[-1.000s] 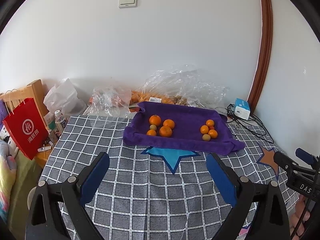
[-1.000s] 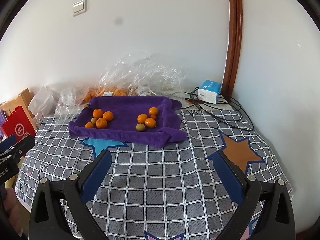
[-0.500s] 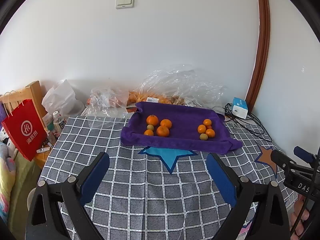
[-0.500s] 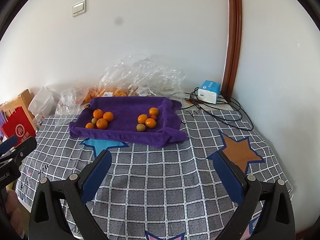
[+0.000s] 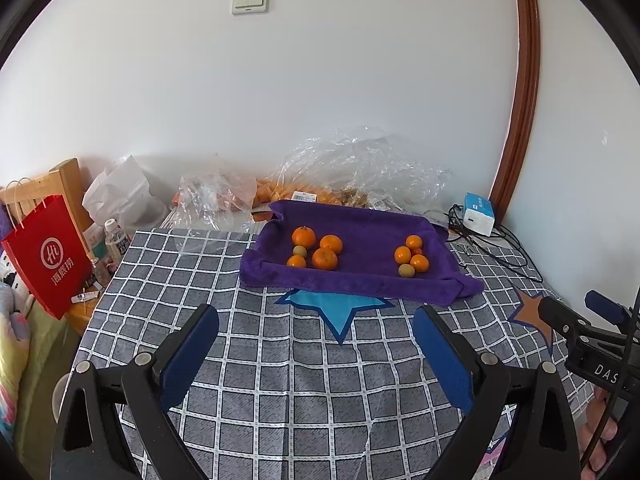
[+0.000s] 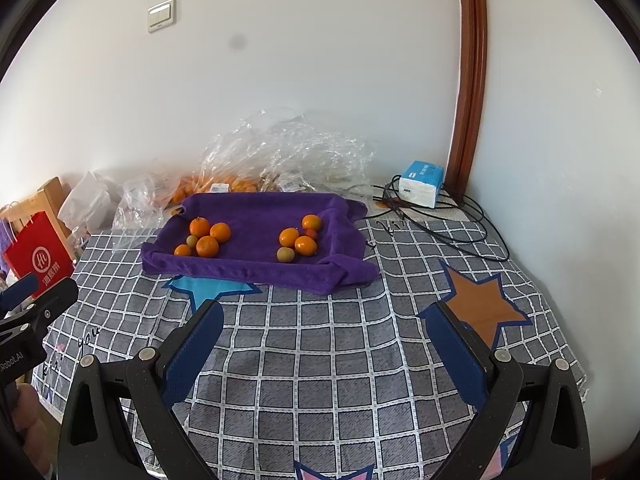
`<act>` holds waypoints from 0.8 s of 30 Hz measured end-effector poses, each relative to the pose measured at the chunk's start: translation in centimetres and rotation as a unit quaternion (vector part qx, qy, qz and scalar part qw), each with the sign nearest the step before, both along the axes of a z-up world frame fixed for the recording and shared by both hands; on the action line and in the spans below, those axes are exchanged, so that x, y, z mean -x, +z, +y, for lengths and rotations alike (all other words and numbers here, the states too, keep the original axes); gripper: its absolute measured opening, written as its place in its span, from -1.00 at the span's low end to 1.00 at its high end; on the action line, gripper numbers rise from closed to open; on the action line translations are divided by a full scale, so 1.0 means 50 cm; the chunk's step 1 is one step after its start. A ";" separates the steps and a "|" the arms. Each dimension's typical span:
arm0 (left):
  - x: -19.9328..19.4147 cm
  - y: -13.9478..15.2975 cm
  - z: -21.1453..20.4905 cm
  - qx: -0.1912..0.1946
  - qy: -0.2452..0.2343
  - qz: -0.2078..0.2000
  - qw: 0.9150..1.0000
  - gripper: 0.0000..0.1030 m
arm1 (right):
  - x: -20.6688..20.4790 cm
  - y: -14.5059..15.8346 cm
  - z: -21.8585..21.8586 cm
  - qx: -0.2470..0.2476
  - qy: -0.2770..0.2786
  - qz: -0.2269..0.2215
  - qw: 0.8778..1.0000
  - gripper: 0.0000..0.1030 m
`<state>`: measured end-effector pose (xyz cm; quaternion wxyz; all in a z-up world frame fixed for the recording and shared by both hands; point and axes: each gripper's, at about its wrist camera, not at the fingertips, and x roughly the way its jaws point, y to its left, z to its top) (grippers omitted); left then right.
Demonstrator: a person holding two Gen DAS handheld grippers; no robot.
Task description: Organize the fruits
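Hovering wide-jawed and empty above the near edge of the grey checked tablecloth [image 5: 280,380], the left gripper [image 5: 316,344] faces the purple towel-lined tray [image 5: 360,276]. Toward the tray's left edge sits a cluster of four orange mandarins and one small greenish fruit [image 5: 316,249]; toward its right edge, a second mixed cluster [image 5: 411,259]. The right gripper [image 6: 324,346] hangs equally spread, holding nothing. Whether sorting is finished or pending is unclear; any pick wants a gentle squeeze, since round fruit rolls.

Purple towel [image 5: 360,236], orange fruits [image 5: 325,259], grey-checked tablecloth [image 5: 280,360]
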<state>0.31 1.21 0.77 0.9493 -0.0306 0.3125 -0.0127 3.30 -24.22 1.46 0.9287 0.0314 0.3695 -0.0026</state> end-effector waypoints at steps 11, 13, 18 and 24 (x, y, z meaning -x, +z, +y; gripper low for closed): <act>0.000 -0.001 0.004 -0.001 0.000 -0.001 1.000 0.91 | 0.000 -0.001 0.006 -0.001 0.003 0.000 1.000 0.94; 0.000 -0.001 0.005 -0.001 0.000 0.000 1.000 0.91 | -0.001 -0.002 0.007 0.000 0.003 0.000 1.000 0.94; 0.000 -0.002 0.006 -0.001 0.000 -0.001 1.000 0.92 | 0.000 -0.005 0.011 0.003 0.004 0.001 1.000 0.94; 0.000 -0.002 0.005 -0.002 0.000 0.000 1.000 0.92 | 0.000 -0.007 0.013 0.002 0.006 0.001 1.000 0.94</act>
